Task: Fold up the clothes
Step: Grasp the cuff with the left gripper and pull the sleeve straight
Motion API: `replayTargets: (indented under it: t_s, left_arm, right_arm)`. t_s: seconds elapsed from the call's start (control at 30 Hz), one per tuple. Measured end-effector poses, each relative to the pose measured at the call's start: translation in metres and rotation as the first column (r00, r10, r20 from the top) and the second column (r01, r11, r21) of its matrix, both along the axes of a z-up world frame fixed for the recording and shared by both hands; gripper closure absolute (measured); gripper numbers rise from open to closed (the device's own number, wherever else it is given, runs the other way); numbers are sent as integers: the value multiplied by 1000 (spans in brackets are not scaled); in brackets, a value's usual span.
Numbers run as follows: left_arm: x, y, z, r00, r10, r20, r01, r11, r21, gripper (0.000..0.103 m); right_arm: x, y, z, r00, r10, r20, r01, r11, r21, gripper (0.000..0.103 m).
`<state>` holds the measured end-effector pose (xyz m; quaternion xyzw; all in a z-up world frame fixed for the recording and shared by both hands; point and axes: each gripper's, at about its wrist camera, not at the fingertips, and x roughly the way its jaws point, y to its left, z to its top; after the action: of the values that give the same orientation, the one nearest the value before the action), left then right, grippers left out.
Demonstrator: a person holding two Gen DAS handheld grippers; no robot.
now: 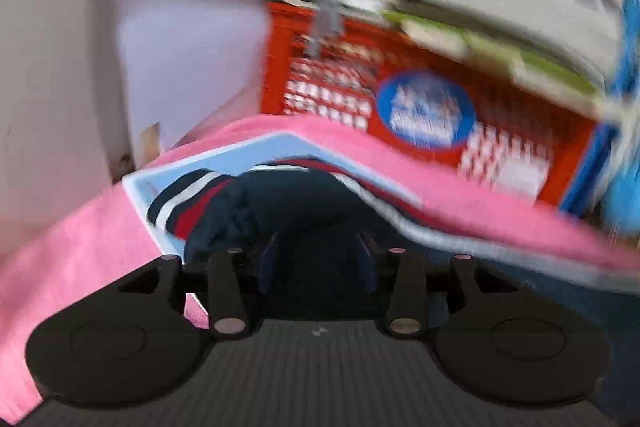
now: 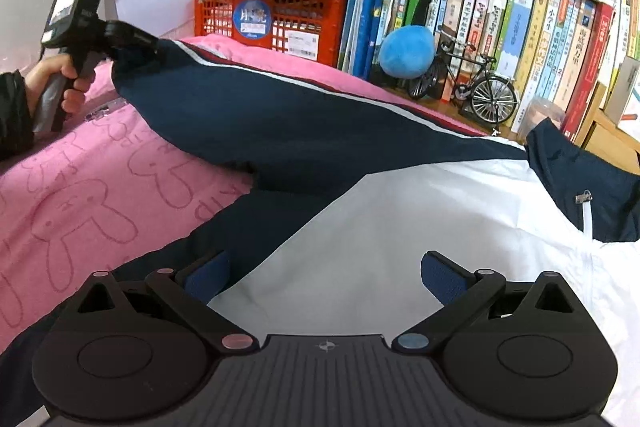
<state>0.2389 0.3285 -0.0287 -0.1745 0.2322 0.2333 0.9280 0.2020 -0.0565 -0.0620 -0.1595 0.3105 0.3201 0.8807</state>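
A navy and white jacket with red and white stripes lies spread over a pink blanket. Its long navy sleeve stretches up to the left. My left gripper, held by a hand, sits at the sleeve's end. In the blurred left wrist view its fingers stand apart around the dark sleeve fabric, so the left gripper reads as open. My right gripper hangs wide open just over the jacket's white panel, gripping nothing.
A red crate topped with paper stacks stands behind the blanket. A row of books, a model bicycle and a blue plush line the back right. A white wall is at the left.
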Motion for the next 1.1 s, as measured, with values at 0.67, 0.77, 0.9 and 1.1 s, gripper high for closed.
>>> replayTargets:
  t_s: [0.67,0.77,0.9,1.1]
  left_arm:
    - [-12,10,-6,994,-100,49,102,994,-27,25]
    - [-2,20,-10,993,-107,59,113,988,-107,23]
    - [14,38,-11,998,6,67,8,978,-207,19]
    - [29,7,-3,993,120,-9,-119,991,68,89]
  right_arm:
    - [3,-6,-7,999,-23,-44,25,998,56,0]
    - [3,-7,-7,999,-24,-45,27,998,58,0]
    - [2,-7,-7,999,-26,-44,28,998,58,0]
    - [3,-5,-6,999,-34,-36,36,998,50,0]
